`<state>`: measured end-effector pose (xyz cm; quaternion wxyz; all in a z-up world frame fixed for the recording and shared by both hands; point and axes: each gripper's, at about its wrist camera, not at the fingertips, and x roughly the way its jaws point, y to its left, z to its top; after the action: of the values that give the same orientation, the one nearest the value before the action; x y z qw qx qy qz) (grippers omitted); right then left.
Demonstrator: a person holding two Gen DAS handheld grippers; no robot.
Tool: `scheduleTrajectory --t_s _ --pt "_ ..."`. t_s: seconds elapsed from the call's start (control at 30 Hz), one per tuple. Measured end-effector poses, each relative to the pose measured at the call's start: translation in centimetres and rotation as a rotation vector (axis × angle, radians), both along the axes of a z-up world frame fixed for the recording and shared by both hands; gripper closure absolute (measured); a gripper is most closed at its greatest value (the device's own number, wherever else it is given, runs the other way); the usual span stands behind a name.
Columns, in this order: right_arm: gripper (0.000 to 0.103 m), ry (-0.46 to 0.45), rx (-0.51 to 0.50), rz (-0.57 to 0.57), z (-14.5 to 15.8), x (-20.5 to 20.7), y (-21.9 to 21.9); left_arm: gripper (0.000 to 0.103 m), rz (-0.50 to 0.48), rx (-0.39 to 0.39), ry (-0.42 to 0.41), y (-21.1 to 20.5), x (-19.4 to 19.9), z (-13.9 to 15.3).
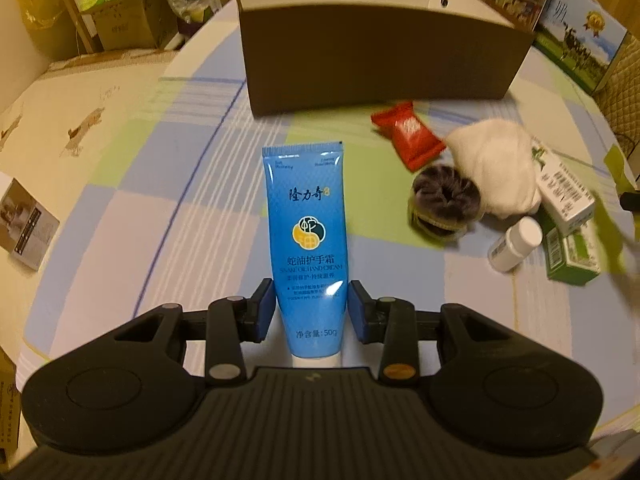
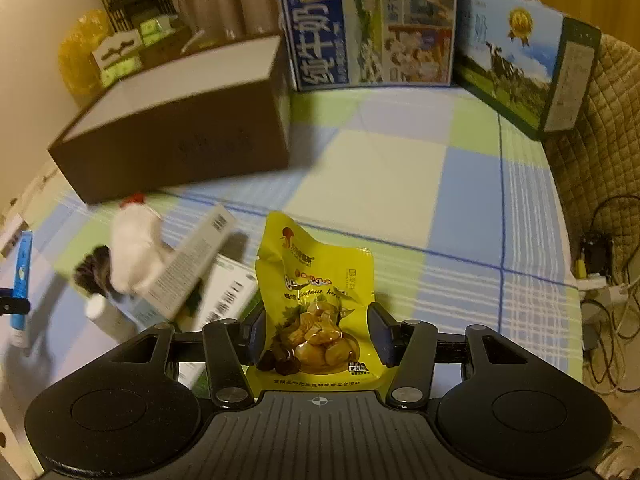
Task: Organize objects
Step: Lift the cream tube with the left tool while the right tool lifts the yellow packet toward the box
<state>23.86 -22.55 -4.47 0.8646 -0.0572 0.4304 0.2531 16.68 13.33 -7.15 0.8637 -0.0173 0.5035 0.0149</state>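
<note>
The left gripper (image 1: 312,310) clamps a blue hand cream tube (image 1: 306,240) above the checked tablecloth (image 1: 160,200). Right of it lie a red sachet (image 1: 408,134), white cloth (image 1: 496,168) and small white bottle (image 1: 516,244), before the brown box (image 1: 380,64), contents unseen. The right gripper (image 2: 318,334) grips a yellow chestnut packet (image 2: 316,304).

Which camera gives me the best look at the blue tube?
The left wrist view. The tube fills the centre, label readable, standing between the left claw's fingers. The right wrist view catches it only as a thin blue sliver at the left edge.
</note>
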Motion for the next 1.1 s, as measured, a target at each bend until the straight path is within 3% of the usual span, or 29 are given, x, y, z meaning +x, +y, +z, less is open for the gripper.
scheduleTrajectory --t_s 0.13,0.43,0.57,0.67,0.77,1.1 --pt "0.054 -0.022 0.026 0.013 1.0 -0.3 1.1 0.069 -0.016 -0.008 -0.025 0.1 0.3 0.6" --pt "0.054 -0.046 0.038 0.003 2.0 -0.7 1.8 0.069 -0.025 0.022 0.097 -0.3 2.5 -2.7" --pt "0.054 -0.049 0.033 -0.018 2.2 -0.8 1.2 0.056 -0.040 0.046 0.120 -0.7 2.4 -2.9" --pt "0.054 -0.046 0.036 -0.033 2.2 -0.9 0.8 0.056 -0.037 0.052 0.133 -0.9 1.9 -3.0" --pt "0.054 -0.042 0.040 -0.044 2.1 -1.0 0.6 0.073 -0.046 0.053 0.113 -1.1 1.5 -2.8" --pt "0.054 -0.047 0.043 -0.028 2.3 -0.7 1.2 0.074 -0.061 0.045 0.013 -0.7 1.2 0.1"
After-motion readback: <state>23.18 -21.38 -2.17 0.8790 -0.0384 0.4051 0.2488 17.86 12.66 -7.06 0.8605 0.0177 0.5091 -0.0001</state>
